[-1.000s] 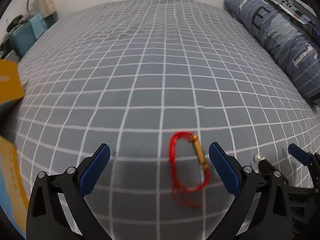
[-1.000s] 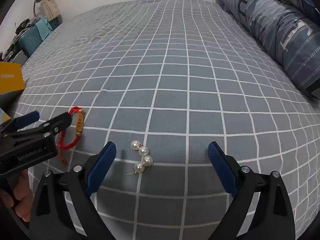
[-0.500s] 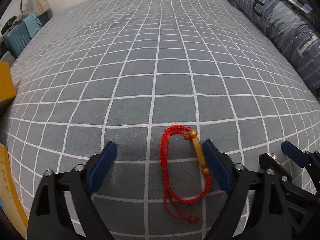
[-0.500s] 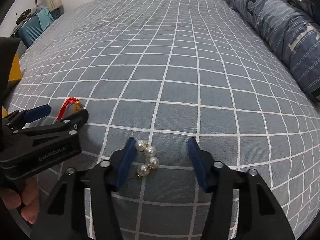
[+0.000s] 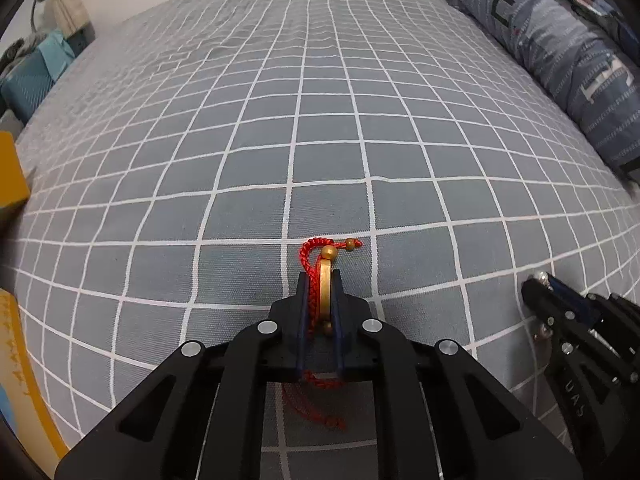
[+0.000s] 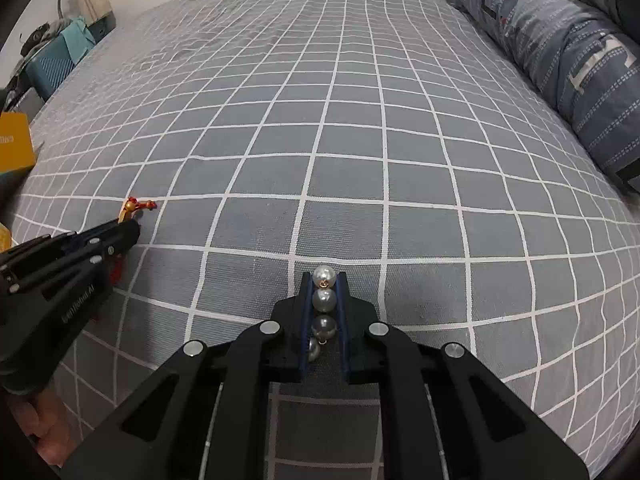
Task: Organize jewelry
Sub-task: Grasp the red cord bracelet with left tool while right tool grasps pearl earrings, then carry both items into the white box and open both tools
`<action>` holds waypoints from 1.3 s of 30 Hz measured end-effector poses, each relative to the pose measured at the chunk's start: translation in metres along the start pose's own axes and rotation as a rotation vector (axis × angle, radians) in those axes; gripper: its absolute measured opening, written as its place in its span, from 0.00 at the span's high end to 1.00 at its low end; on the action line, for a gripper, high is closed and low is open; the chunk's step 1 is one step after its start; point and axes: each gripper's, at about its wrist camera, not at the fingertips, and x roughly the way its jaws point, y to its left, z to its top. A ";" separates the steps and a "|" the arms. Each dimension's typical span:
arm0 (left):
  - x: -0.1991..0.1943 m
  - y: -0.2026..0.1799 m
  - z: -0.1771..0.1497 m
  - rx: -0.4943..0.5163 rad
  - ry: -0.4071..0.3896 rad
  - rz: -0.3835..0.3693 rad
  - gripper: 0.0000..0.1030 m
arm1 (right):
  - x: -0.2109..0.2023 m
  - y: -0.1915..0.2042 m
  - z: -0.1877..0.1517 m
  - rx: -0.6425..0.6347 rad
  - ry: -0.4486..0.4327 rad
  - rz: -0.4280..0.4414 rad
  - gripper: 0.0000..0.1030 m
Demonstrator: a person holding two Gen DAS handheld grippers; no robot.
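A red cord bracelet (image 5: 314,252) with a gold bar and gold beads lies on the grey checked bed cover. My left gripper (image 5: 320,280) is shut on it; the cord's tail trails out behind the fingers. The bracelet's end also shows in the right wrist view (image 6: 136,205), poking past the left gripper (image 6: 128,232). My right gripper (image 6: 324,280) is shut on a pearl earring (image 6: 323,299), a short string of white pearls lined up between the fingers. The right gripper also shows in the left wrist view (image 5: 540,284), low at the right.
The grey checked bed cover (image 6: 340,120) fills both views. A yellow box (image 6: 14,144) sits at the left edge. A blue patterned pillow or duvet (image 6: 560,48) lies along the right. A teal basket (image 6: 52,68) stands beyond the bed's far left.
Both grippers have closed from open. The left one now clamps the red bracelet and the right one clamps the pearl earring. Both have come down closer to the bed cover.
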 end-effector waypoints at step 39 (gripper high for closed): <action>-0.136 0.053 -0.027 -0.071 -0.162 -0.007 0.91 | -0.112 0.055 -0.001 -0.041 -0.178 -0.009 0.90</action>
